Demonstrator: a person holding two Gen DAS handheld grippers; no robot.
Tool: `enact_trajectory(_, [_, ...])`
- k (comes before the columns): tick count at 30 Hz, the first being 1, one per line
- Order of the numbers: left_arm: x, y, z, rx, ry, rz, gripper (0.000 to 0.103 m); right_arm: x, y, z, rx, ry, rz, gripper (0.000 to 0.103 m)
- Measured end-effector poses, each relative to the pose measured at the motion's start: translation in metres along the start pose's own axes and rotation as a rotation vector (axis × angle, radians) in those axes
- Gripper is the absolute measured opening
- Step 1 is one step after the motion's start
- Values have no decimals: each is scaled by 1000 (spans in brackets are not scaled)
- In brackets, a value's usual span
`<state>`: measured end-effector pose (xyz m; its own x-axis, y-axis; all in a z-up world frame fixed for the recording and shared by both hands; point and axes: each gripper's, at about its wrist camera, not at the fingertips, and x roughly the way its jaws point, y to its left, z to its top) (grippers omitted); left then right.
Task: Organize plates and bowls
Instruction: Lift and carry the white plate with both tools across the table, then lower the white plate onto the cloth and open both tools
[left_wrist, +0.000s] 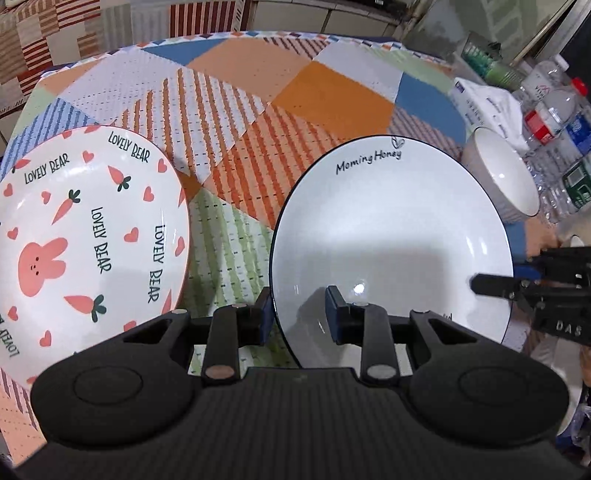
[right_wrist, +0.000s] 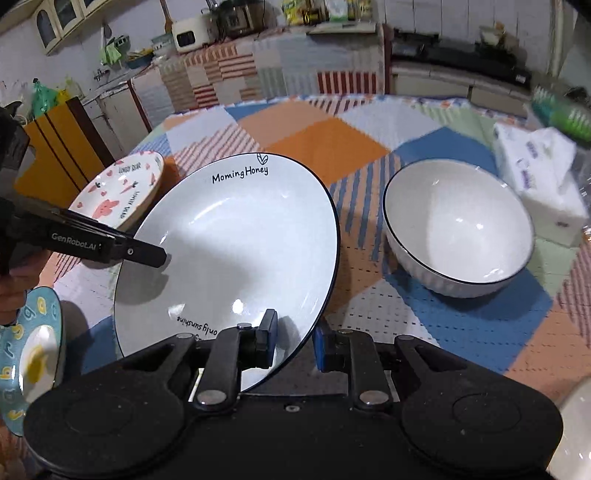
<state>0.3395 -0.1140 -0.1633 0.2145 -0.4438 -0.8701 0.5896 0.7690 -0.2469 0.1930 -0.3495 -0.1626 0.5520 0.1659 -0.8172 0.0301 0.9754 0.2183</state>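
Observation:
A white "Morning Honey" plate (left_wrist: 391, 236) (right_wrist: 236, 251) with a dark rim sits on the patchwork tablecloth (left_wrist: 258, 122). My left gripper (left_wrist: 297, 314) is open, its jaws either side of the plate's near-left rim. My right gripper (right_wrist: 293, 341) is open, its jaws either side of the plate's right rim; it shows in the left wrist view (left_wrist: 491, 286) at the right. A pink "Lovely Bear" rabbit plate (left_wrist: 85, 240) (right_wrist: 122, 192) lies to the left. A white ribbed bowl (right_wrist: 458, 229) (left_wrist: 502, 181) stands to the right.
A tissue pack (right_wrist: 539, 184) and water bottles (left_wrist: 554, 118) stand at the table's right side. A blue letter-pattern dish (right_wrist: 29, 354) lies at the near left. A yellow chair back (right_wrist: 62, 155) stands beyond the table's left edge.

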Motion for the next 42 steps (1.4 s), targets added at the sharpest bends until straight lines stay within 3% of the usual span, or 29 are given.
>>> enact_trajectory(9, [9,-10,10,60,19,37,27,20,-14,15,27,47,-5,30])
enact_trajectory(16, [11,-23,8,110,14,113,27,26,-8,23,2,68,-75,37])
enact_trajectory(21, [-2,-19,6,61,21,91,27,21,6,22,-107,45,-164,40])
enact_trajectory(28, [-55,-31,-7,127,-9,94,29,-27,16,24,-89,-33,-154,45])
enact_trajectory(35, [-124,-43,-31,216,-8,134,31,-78,60,15,-133,-124,-94,56])
enact_trajectory(42, [-187,-33,-66,234,25,154,34,-106,97,3,-161,-167,-51,60])
